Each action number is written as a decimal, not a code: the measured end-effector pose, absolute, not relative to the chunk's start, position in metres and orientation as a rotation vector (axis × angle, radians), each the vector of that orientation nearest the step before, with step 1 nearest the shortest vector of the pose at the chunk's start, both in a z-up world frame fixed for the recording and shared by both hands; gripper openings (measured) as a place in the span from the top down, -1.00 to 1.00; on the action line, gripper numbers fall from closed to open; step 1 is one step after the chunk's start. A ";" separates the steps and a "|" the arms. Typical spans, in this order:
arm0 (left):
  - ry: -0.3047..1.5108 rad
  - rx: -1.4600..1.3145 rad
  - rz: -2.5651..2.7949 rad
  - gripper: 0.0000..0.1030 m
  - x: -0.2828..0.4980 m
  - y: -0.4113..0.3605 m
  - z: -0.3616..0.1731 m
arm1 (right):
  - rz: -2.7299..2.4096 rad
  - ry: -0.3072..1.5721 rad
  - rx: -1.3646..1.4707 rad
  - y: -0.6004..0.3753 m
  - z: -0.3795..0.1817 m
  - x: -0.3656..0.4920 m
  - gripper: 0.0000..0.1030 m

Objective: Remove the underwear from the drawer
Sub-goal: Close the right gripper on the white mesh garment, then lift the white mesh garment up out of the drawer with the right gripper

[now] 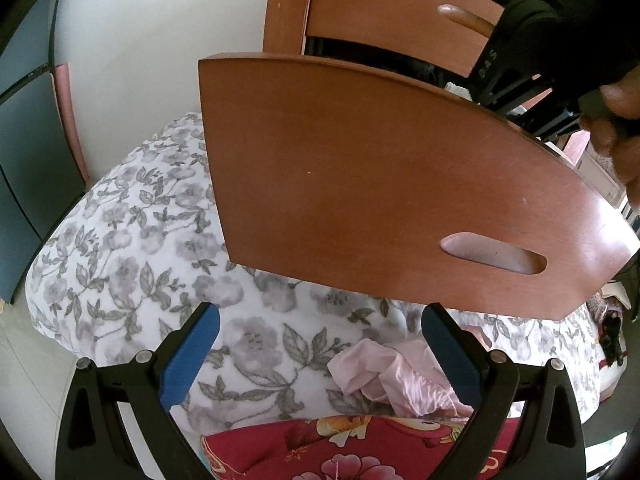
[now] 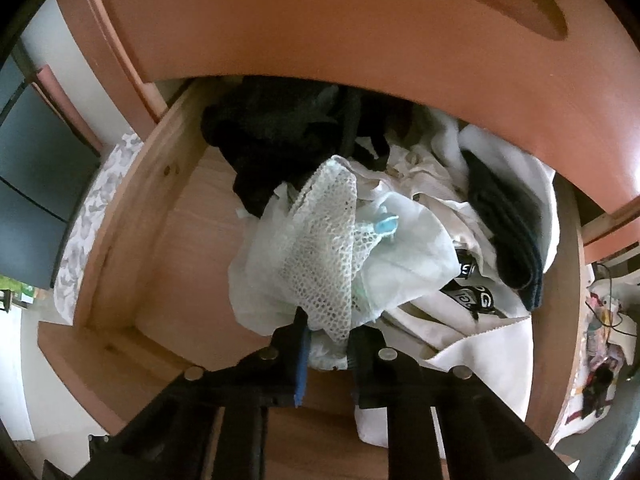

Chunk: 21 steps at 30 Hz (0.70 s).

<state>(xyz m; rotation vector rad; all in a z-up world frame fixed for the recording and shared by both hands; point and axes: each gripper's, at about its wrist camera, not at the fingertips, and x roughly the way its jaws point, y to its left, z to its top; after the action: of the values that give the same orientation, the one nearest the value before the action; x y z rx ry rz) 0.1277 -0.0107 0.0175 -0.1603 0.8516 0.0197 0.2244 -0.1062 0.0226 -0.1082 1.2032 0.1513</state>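
Observation:
The wooden drawer (image 2: 176, 216) is pulled out and holds a heap of clothes. On top lies a pale white pair of underwear (image 2: 332, 240) with a mesh lace panel and a small blue bow. My right gripper (image 2: 328, 326) points down into the drawer and is shut on the near edge of this underwear, with the fabric bunched between the pads. In the left wrist view the drawer front (image 1: 360, 180) with its slot handle fills the middle. My left gripper (image 1: 320, 316) hangs open below it, over the bed, with nothing held.
Black garments (image 2: 272, 128) lie at the drawer's back, white clothes (image 2: 480, 340) and a dark folded piece (image 2: 508, 232) on its right. A pink garment (image 1: 392, 380) and red floral fabric (image 1: 340, 448) lie on the grey-flowered bed cover (image 1: 132, 248). A hand (image 1: 616, 128) holds the right gripper.

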 end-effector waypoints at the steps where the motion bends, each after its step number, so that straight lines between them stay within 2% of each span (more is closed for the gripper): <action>1: 0.852 -0.161 0.019 -0.96 0.128 -0.011 0.018 | 0.158 1.196 -0.108 -0.106 0.024 0.223 0.78; 21: 0.869 -0.156 0.034 -0.96 0.129 -0.010 0.015 | 0.158 1.010 -0.086 -0.144 0.095 0.182 0.85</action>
<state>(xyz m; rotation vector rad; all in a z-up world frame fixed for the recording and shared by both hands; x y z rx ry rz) 0.1287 -0.0102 0.0154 -0.1563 0.8686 0.0339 0.1824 -0.1442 0.0947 -0.0863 1.0102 0.1580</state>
